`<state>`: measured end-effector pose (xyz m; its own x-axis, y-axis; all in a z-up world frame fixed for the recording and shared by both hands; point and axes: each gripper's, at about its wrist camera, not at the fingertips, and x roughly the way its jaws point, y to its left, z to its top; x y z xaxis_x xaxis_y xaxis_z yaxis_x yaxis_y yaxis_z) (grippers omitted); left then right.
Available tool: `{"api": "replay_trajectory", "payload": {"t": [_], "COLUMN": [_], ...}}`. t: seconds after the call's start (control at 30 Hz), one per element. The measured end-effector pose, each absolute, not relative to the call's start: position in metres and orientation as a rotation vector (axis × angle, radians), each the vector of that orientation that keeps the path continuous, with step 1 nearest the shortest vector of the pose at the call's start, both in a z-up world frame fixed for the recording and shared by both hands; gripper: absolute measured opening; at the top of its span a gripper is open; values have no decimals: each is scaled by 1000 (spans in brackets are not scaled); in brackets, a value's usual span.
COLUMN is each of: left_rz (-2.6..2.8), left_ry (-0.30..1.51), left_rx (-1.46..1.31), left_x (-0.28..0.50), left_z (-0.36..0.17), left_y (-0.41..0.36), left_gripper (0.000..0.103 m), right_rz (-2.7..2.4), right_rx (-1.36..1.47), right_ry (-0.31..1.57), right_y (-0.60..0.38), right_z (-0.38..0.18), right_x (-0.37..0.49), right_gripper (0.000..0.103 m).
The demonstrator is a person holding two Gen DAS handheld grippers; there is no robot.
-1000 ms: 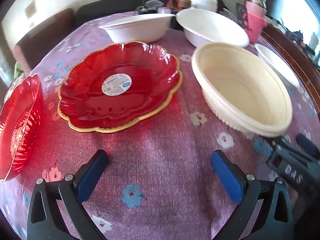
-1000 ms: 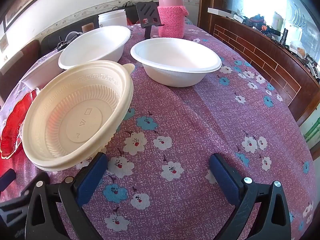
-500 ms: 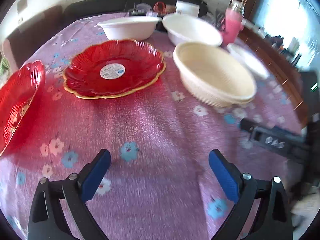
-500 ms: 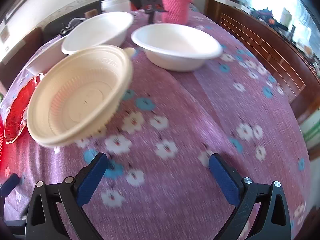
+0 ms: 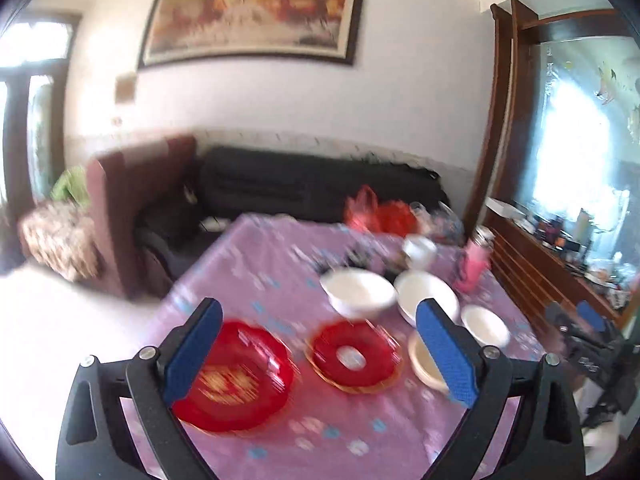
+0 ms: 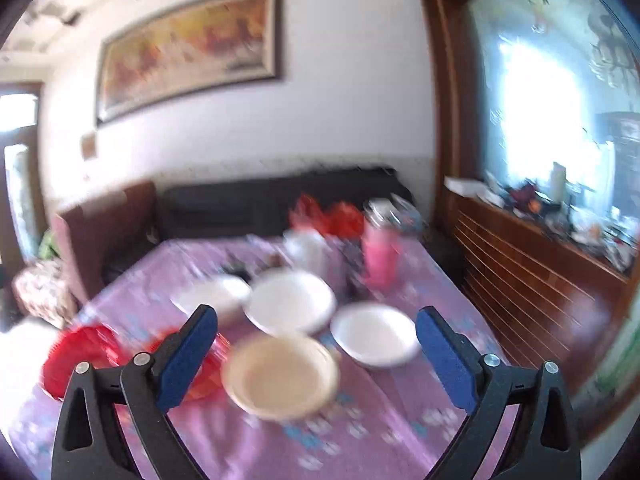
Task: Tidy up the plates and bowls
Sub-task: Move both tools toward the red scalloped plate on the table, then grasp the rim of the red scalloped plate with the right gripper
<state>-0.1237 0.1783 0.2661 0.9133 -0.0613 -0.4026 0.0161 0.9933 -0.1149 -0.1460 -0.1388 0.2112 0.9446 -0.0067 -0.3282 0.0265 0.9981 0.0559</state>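
Both views are blurred by motion. Two red plates lie on the purple flowered tablecloth (image 5: 264, 280): a plain one (image 5: 236, 380) at the left and a gold-rimmed one (image 5: 354, 356) beside it. A cream bowl (image 6: 282, 376) sits near the front, partly hidden behind my left finger in the left wrist view (image 5: 424, 364). Three white bowls stand behind it (image 6: 292, 302) (image 6: 374, 336) (image 6: 214, 300). My left gripper (image 5: 318, 356) and my right gripper (image 6: 316, 356) are both open, empty and held high above the table's near end. The right gripper also shows at the left wrist view's right edge (image 5: 588, 344).
A pink flask (image 6: 380, 258), a white tub (image 6: 308, 248) and red bags (image 6: 328, 216) stand at the table's far end. A dark sofa (image 5: 312, 188) and a brown chair (image 5: 120, 204) lie behind the table. A wooden sideboard (image 6: 532, 260) runs along the right.
Both grippers have lifted and pulled back from just above the table; the views now take in the whole table and the room wall. The dishes have not moved. Both grippers stay open.
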Motion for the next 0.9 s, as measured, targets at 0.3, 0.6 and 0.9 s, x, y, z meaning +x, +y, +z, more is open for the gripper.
{"api": "replay_trajectory", "payload": {"t": [0.3, 0.6, 0.9], "left_rz": [52, -121, -201], "left_ry": [423, 679, 963], "left_rx": [-64, -138, -155], "left_x": [-72, -8, 79], "left_z": [298, 178, 101], "left_y": [212, 185, 148], "left_gripper": [103, 103, 89], "right_rz": [397, 506, 415], "right_rx": [271, 446, 485], "right_ry": [511, 885, 968], "right_y": [-76, -60, -46], "right_z": [204, 54, 23], "right_x": [-77, -19, 1], "right_gripper": [102, 80, 81]}}
